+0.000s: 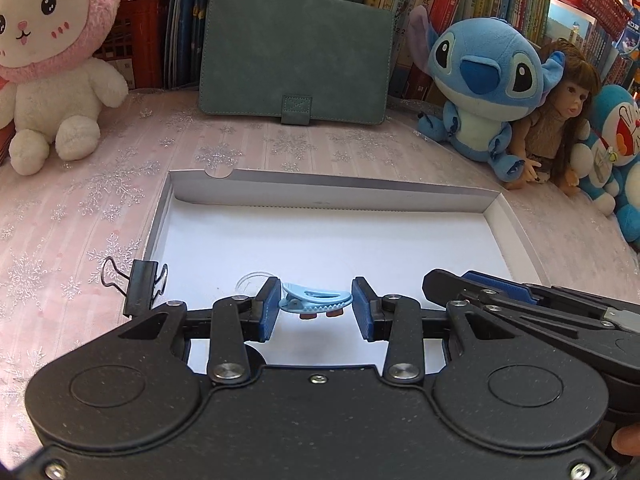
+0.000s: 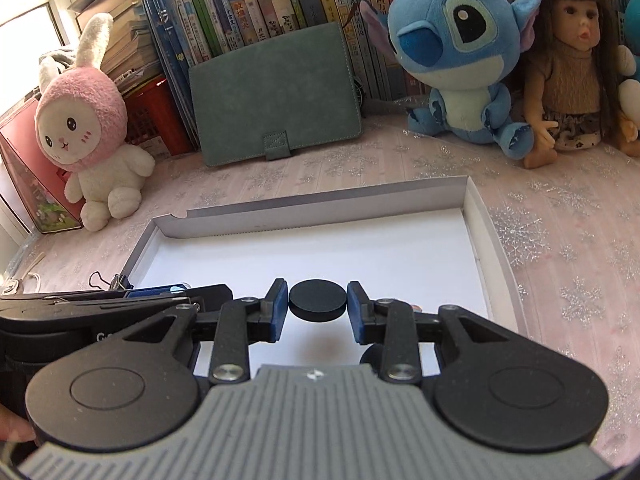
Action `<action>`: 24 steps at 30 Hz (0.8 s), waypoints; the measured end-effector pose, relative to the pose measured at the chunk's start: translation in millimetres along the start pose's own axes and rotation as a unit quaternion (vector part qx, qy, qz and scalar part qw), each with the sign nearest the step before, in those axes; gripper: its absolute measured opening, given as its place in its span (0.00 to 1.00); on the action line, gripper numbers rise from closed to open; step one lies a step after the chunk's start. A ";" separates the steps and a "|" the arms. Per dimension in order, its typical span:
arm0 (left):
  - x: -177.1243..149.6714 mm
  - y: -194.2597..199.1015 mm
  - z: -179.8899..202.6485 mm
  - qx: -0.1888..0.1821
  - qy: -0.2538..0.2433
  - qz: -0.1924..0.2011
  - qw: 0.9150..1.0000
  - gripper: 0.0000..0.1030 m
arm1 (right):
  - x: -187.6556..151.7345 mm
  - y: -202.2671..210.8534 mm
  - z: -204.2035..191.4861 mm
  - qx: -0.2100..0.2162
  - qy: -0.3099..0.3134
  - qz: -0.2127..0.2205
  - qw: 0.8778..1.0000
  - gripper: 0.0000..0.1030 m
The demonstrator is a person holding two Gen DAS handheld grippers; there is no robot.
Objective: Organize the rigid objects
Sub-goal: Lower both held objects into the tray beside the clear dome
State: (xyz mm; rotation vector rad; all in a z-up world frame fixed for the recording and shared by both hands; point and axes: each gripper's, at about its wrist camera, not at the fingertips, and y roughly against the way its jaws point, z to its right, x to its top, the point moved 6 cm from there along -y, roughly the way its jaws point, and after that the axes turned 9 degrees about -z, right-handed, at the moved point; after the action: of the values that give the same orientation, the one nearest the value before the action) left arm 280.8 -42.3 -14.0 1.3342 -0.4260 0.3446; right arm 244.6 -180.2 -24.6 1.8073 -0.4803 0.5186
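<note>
Two grippers hang side by side over the near part of a shallow white box (image 1: 496, 206), each clamped on something. Only the left wrist view shows the left gripper (image 1: 316, 306) pinching a light blue clip (image 1: 316, 298), its long axis running left-right between the pads, toothed edge downward. Only the right wrist view shows the right gripper (image 2: 317, 306) squeezing a flat black disc (image 2: 317, 298), lying level. A black binder clip (image 1: 142, 294) sits at the box's near-left corner.
</note>
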 end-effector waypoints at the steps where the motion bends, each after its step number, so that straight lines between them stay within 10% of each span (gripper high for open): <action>1: -0.9 -0.5 0.5 0.004 -0.003 0.001 1.000 0.36 | -0.8 -1.3 0.3 -0.002 -0.001 -0.003 1.000 0.36; 24: -6.4 -8.9 5.4 0.057 -0.037 0.018 0.998 0.36 | -6.6 -11.7 0.7 -0.032 0.018 -0.018 0.999 0.38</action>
State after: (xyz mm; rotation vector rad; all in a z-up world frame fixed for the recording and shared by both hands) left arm 278.9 -49.4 -23.8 1.4545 -0.5004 0.3544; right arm 245.8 -177.2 -37.7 1.7406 -0.4342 0.5037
